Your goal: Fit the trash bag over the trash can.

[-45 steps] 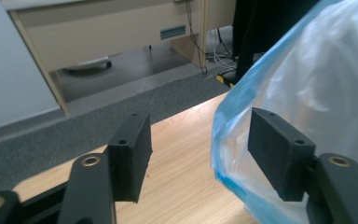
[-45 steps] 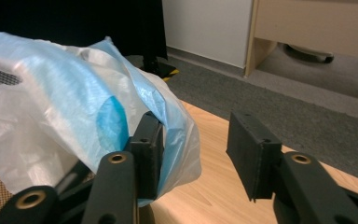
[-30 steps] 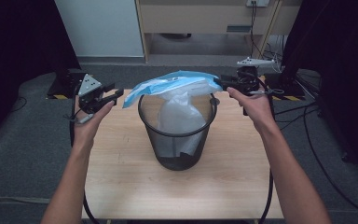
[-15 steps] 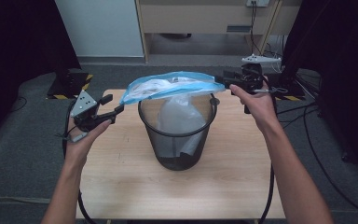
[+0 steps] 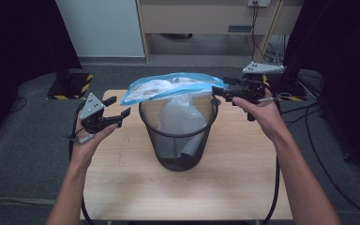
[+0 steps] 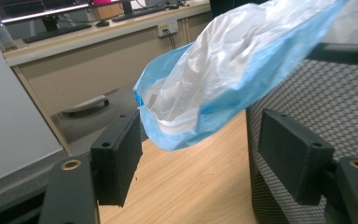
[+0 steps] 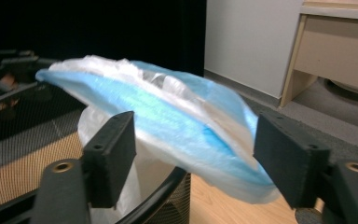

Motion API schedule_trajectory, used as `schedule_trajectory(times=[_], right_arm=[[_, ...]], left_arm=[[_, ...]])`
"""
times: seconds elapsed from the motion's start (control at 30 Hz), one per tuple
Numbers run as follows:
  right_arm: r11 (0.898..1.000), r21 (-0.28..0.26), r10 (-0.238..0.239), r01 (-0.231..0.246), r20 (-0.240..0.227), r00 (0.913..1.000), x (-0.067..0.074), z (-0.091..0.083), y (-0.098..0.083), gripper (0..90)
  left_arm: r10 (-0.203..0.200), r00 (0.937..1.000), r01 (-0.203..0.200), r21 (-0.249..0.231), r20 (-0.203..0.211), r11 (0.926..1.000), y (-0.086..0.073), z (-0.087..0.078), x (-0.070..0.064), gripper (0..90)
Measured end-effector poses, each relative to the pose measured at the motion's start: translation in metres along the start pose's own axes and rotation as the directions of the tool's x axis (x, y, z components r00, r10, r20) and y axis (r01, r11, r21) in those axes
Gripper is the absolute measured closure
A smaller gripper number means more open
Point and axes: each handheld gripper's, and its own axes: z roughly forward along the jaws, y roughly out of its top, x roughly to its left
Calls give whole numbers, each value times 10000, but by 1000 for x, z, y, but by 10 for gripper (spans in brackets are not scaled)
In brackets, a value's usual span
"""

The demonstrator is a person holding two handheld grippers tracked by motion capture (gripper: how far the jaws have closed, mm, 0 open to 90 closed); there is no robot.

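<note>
A black mesh wastebasket (image 5: 178,140) stands in the middle of the wooden table (image 5: 243,178). A blue and clear plastic bag (image 5: 173,86) hangs into it, and its top lies stretched flat above the rim. My left gripper (image 5: 118,106) is low at the basket's left, apart from the bag. Its jaws have just been opening and hold nothing. In the left gripper view the bag's loose end (image 6: 223,79) hangs ahead of the left gripper (image 6: 205,158). My right gripper (image 5: 218,90) is at the bag's right end. Its jaws have just been opening, and the bag (image 7: 168,121) lies between them unpressed.
Behind the table stand a white panel (image 5: 103,28) and a wooden cabinet (image 5: 206,18). Cables (image 5: 281,96) and dark stands lie on the grey carpet at the right. A black base with yellow stripes (image 5: 70,86) sits at the left. The mesh wall (image 6: 326,102) is close beside my left gripper.
My left gripper has let go of the bag's left end and sunk down and back from it. My right gripper has kept its place, and its jaws have opened around the bag.
</note>
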Motion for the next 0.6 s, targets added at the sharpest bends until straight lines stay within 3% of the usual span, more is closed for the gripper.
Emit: schedule_trajectory(times=[0.03,0.17,0.2,0.23,0.3,0.33,0.37,0.4,0.43,0.47,0.6], right_arm=[[9996,77,-254,255,-67,9997,3,4,-1,252],[9981,271,-551,554,-113,9984,7,12,0,243],[9955,528,-789,792,-85,9968,8,18,0,308],[9955,528,-789,792,-85,9968,8,18,0,308],[9941,616,-906,894,175,9957,7,21,0,440],[9948,579,-847,836,171,9963,5,20,-1,615],[9948,579,-847,836,171,9963,5,20,-1,615],[9949,615,-809,799,142,9966,3,19,-1,739],[9949,615,-809,799,142,9966,3,19,-1,739],[9952,513,-840,830,166,9963,3,17,-1,834],[9953,500,-831,830,-15,9965,4,11,-1,897]], left_arm=[[23,10000,-23,36,3,10000,0,2,0,304],[69,10000,-69,89,-7,9999,2,11,1,347],[186,9998,-186,83,27,9998,3,14,0,383],[186,9998,-186,83,27,9998,3,14,0,410],[300,9995,-301,55,71,9995,4,15,0,441],[362,9993,-361,-25,135,9993,5,16,-1,533],[419,9990,-418,-43,150,9991,5,16,-1,533],[672,9976,-669,-141,182,9977,7,16,-4,650],[672,9976,-669,-141,182,9977,7,16,-4,687],[886,9960,-885,-121,88,9960,9,15,-6,725],[923,9957,-920,-314,63,9953,12,11,-10,839]])
